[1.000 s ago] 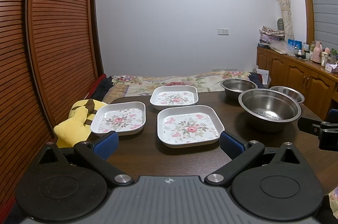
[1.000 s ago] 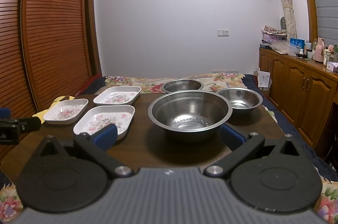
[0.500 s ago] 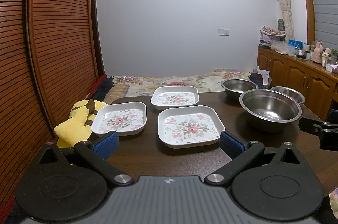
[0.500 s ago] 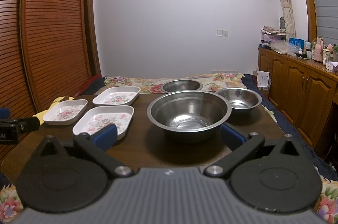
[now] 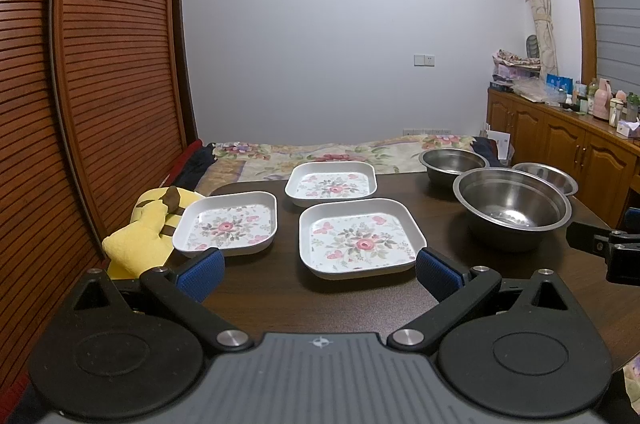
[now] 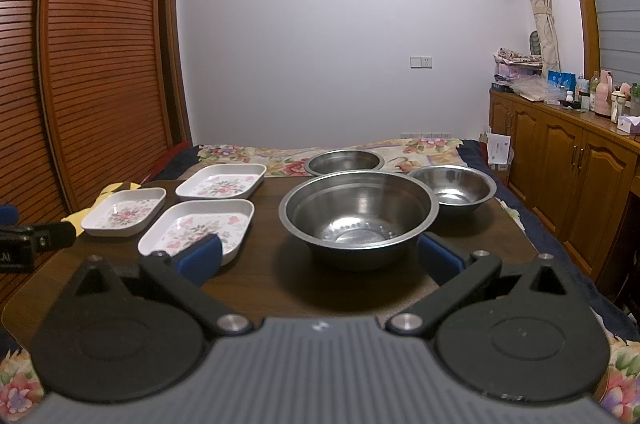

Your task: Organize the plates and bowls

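Three white square plates with a pink flower print sit on the left half of a dark wooden table (image 5: 280,296), none touching another: the nearest plate (image 5: 360,238) lies straight ahead of the left gripper (image 5: 320,270), a second plate (image 5: 228,224) is to its left near the table edge, and the far plate (image 5: 331,183) is behind them. Three steel bowls take the right half — the big bowl (image 6: 357,214) directly ahead of the right gripper (image 6: 319,254), a smaller bowl (image 6: 452,189) just behind it to the right, and the far bowl (image 6: 343,162) at the table's back edge. Both grippers hover low over the near edge with their jaws spread wide and nothing between the blue pads (image 5: 200,274); the left one's gap frames the nearest plate, the right one's the big bowl. A yellow plush toy (image 5: 140,232) lies off the table's left side, beside the second plate. Beyond the table is a bed with a floral cover (image 6: 340,148), and wooden cabinets (image 6: 560,160) line the right wall — their top crowded with bottles and boxes.
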The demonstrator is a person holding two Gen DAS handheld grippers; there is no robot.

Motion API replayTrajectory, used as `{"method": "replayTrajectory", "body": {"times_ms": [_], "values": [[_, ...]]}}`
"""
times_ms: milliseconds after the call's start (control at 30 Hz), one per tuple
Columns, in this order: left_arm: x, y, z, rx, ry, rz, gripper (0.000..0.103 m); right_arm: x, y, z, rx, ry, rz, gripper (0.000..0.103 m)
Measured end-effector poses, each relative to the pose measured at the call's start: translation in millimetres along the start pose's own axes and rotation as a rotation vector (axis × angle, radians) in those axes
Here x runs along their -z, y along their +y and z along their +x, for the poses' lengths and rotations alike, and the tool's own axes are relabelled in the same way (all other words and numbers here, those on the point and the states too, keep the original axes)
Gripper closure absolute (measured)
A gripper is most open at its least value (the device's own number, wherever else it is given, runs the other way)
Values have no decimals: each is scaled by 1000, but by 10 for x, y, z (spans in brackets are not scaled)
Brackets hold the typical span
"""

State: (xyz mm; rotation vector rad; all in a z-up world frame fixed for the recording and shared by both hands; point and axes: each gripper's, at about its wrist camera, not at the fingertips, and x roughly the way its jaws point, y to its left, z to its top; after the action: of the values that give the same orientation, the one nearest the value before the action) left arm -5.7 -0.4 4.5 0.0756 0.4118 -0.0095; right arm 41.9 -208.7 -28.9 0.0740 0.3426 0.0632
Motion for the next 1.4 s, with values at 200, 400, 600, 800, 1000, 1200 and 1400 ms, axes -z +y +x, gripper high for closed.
{"method": "replayTrajectory", "body": {"times_ms": [200, 400, 600, 800, 1000, 1200, 1400], "values": [[0, 0, 3, 1, 1, -1, 0, -1, -1, -2, 0, 0, 0, 0], [15, 27, 17, 0, 9, -3, 0, 0, 1, -1, 0, 1, 0, 0], [30, 33, 54, -1, 17, -6, 0, 2, 0, 0, 0, 1, 0, 0], [48, 48, 108, 1, 32, -7, 0, 11, -1, 19, 0, 6, 1, 0], [64, 70, 187, 1, 44, -5, 0, 7, 30, 87, -3, 10, -8, 0], [40, 140, 292, -8, 48, -6, 0, -55, 87, 165, -20, 6, -20, 0], [-28, 250, 442, -2, 42, -11, 0, -134, 227, 266, -52, -3, -59, 0]]}}
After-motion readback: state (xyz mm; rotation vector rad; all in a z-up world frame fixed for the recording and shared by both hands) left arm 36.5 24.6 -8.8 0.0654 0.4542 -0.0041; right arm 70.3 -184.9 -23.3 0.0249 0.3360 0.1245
